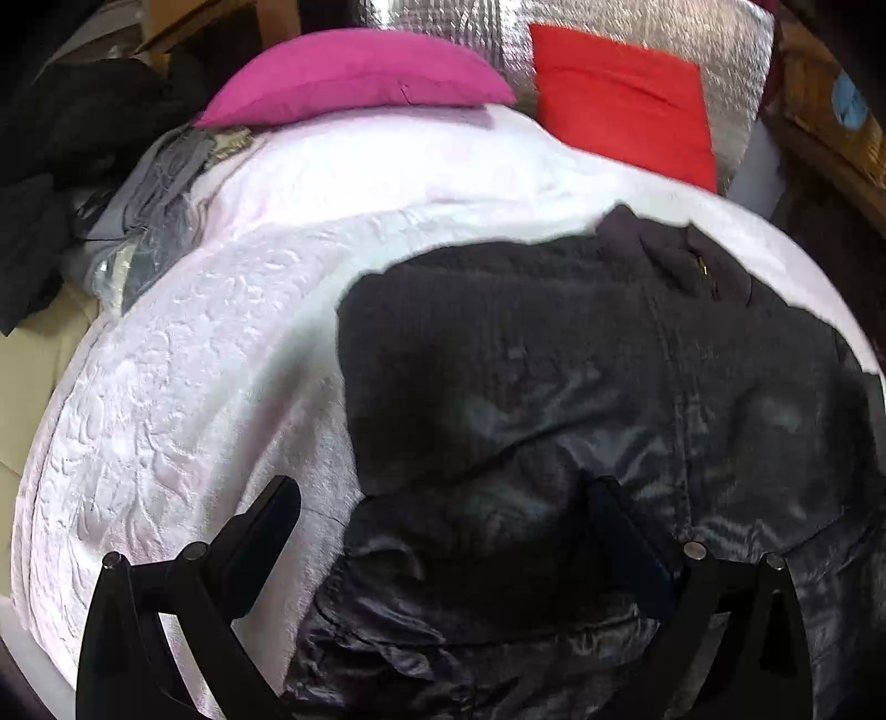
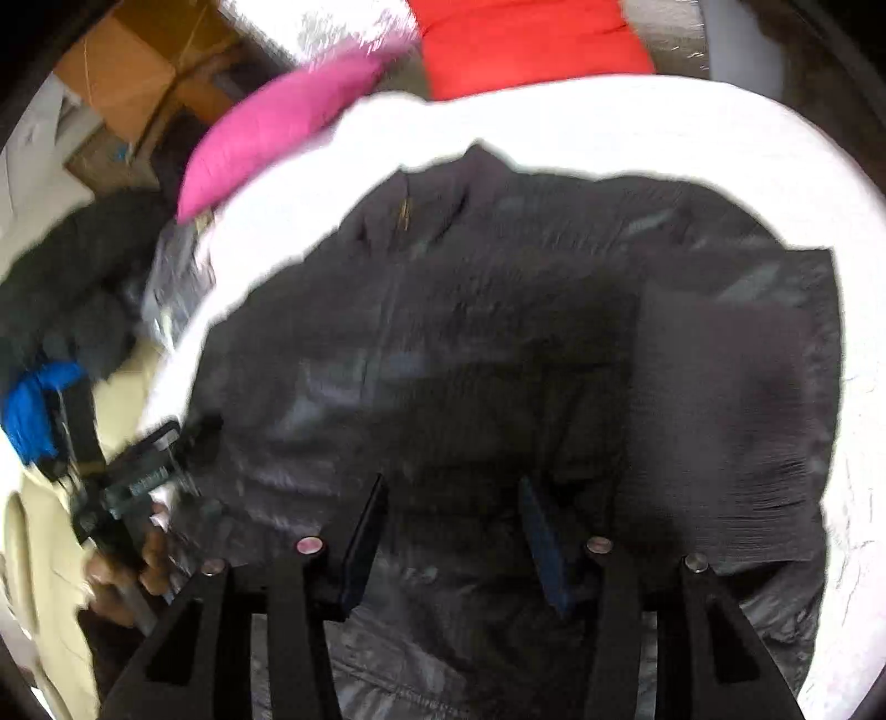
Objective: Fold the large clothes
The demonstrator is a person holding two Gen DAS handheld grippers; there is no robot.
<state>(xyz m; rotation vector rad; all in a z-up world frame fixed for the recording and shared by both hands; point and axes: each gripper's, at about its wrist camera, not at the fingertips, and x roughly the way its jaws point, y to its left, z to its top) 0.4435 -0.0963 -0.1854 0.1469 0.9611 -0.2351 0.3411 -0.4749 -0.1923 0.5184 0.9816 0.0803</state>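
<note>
A black shiny jacket [image 1: 554, 387] [image 2: 443, 332] lies spread on the white quilted bed cover [image 1: 194, 360] [image 2: 609, 122], collar at the far end and zip running down the front. In the right wrist view one sleeve [image 2: 720, 399] is folded in over the body. My left gripper [image 1: 443, 498] stands wide open over the jacket's near left edge, one finger above the cover and the other above the fabric. My right gripper [image 2: 454, 493] hovers open over the jacket's lower middle, with nothing pinched. That view also shows the left gripper [image 2: 138, 471], blurred, held by a hand [image 2: 127, 576].
A pink pillow [image 1: 354, 72] [image 2: 277, 127] and a red pillow [image 1: 626, 94] [image 2: 526, 39] lie at the head of the bed against a silvery panel [image 1: 443, 22]. Dark clothes [image 1: 66, 138] and a bagged grey garment [image 1: 149, 221] are heaped to the left. Cardboard boxes [image 2: 127, 72] stand behind.
</note>
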